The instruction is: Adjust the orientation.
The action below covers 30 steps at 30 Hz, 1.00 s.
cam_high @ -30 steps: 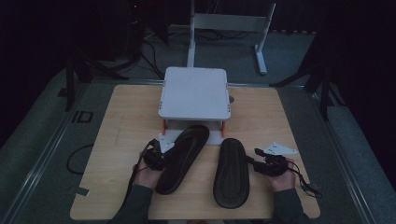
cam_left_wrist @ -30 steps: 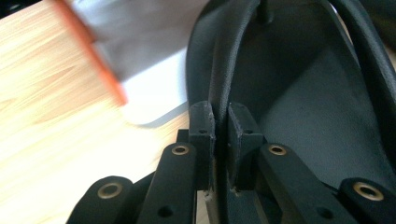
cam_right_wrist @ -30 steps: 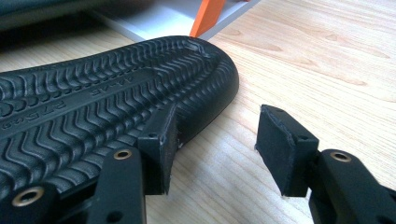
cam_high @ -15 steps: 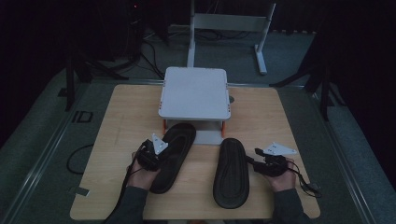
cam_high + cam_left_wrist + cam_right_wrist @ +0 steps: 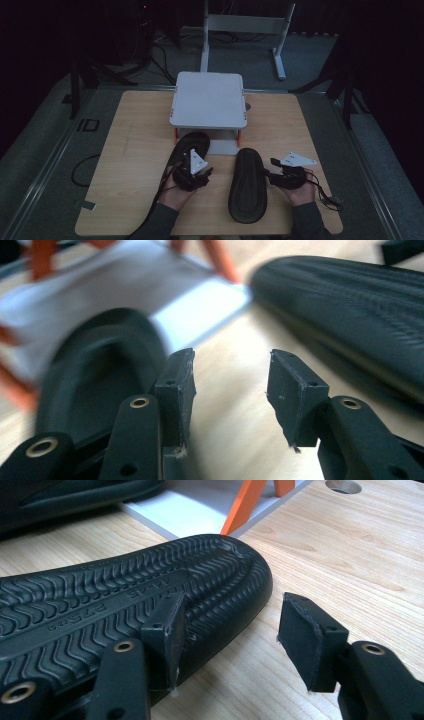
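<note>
Pair of black slippers, placement part done: left slipper [image 5: 186, 152] toe-in under the white stand [image 5: 208, 100] at 12 o'clock, just released by the opening, empty left tongs [image 5: 196, 172]; right slipper [image 5: 247, 185] sole-up on the worktop [image 5: 130, 150], right tongs [image 5: 272, 172] wide beside it, ungripped.

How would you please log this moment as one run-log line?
left tongs: open, just released left slipper | right tongs: open beside sole-up slipper | shelf: bare

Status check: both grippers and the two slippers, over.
Left gripper just opened, nothing between the jaws. Right gripper open beside the sole-up slipper. Left slipper lies partly under the white stand. Nothing in the way.
</note>
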Each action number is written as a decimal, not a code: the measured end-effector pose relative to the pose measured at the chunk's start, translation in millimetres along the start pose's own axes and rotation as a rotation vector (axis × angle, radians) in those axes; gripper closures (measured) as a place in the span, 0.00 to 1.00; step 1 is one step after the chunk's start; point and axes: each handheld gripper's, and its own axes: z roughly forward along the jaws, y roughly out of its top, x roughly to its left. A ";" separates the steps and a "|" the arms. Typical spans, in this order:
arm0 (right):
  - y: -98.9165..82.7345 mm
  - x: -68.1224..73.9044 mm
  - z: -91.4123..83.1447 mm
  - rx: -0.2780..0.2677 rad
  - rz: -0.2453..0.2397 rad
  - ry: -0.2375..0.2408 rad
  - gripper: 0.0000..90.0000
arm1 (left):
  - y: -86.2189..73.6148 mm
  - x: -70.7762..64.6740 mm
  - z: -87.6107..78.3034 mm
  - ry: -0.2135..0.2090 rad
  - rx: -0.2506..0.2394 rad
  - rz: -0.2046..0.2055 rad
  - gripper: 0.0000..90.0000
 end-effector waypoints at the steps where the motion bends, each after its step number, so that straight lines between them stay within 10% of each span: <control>1: 0.0 0.0 0.0 0.000 0.000 0.000 0.49 | 0.0 0.0 0.0 0.000 0.000 0.000 0.59; 14: -1.2 -4.6 -5.7 0.000 -0.004 -0.048 0.49 | 19.7 -42.5 12.4 -0.159 -0.044 0.037 0.57; 30: -17.0 -12.0 4.0 0.108 -0.003 -0.057 0.48 | 15.8 -36.9 30.8 -0.151 -0.015 -0.025 0.58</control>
